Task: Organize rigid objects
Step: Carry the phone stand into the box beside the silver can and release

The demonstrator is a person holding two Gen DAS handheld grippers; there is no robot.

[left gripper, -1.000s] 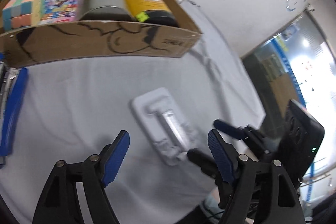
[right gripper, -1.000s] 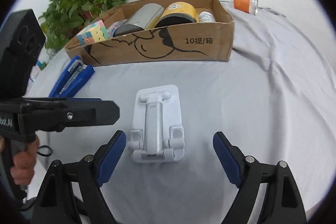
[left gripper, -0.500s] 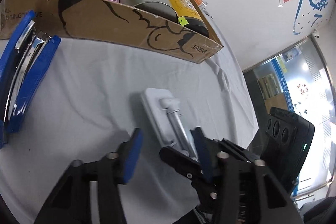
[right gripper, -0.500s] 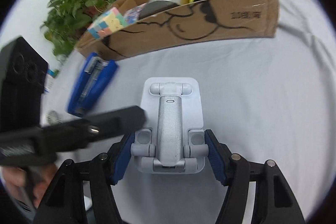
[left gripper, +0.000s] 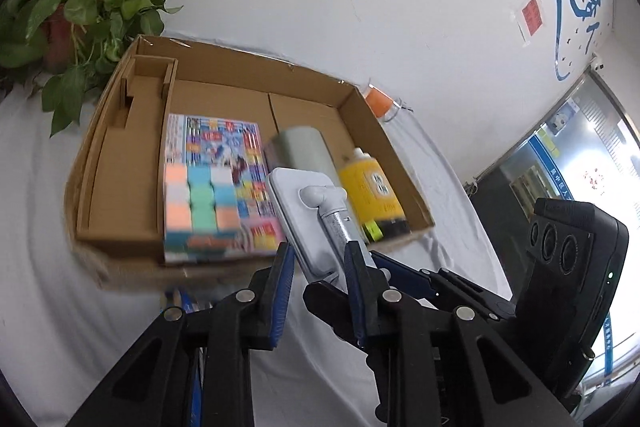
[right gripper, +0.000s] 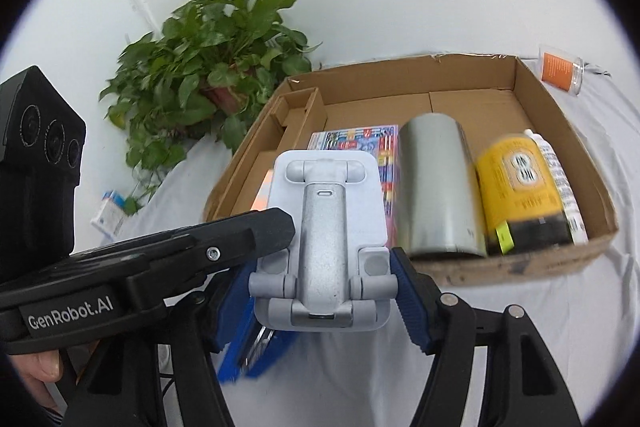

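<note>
Phone stand [right gripper: 324, 239]: rigid, light, likely slick plastic; hinged arm. Right gripper [right gripper: 320, 291] clamps its base edges, 2 pads. Left gripper [left gripper: 320, 267] nearly closed, grasp unclear.

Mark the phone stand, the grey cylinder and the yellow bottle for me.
phone stand [right gripper: 324, 227], right wrist view, on its metal arm.
grey cylinder [right gripper: 434, 187], right wrist view, mid-side.
yellow bottle [right gripper: 520, 183], right wrist view, on its label.

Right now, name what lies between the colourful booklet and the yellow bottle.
The grey cylinder, lying on its side in the box; clearest in the right wrist view.
</note>
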